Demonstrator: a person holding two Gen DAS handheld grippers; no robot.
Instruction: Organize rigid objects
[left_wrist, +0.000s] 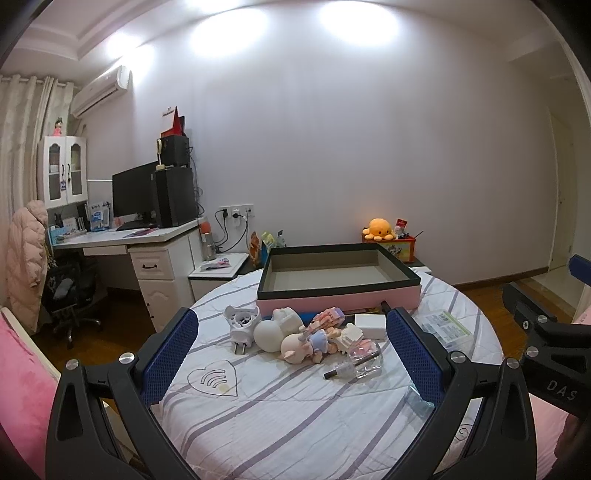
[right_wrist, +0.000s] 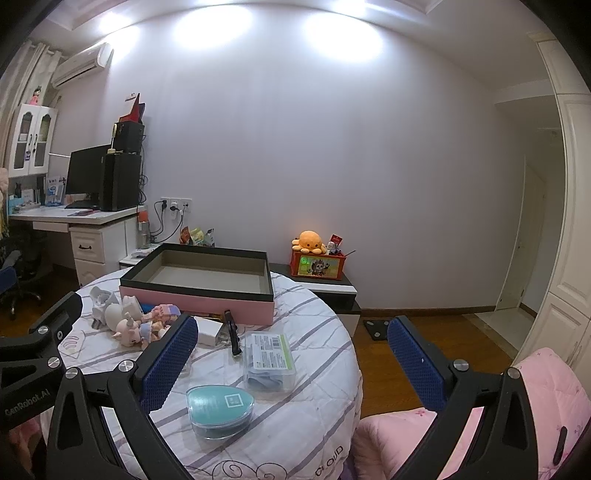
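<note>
Pink box (left_wrist: 338, 303) black-rimmed; bedsheet (left_wrist: 280, 413) white, purple-striped; fingers (left_wrist: 170, 356) blue.

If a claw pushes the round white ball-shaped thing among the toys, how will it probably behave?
The white ball-shaped object looks smooth and rounded, so it would probably roll rather than slide. It lies against the pig figurine and the white plug adapter, which may stop it or get nudged. The quilted cover looks soft, likely slowing any roll.
</note>
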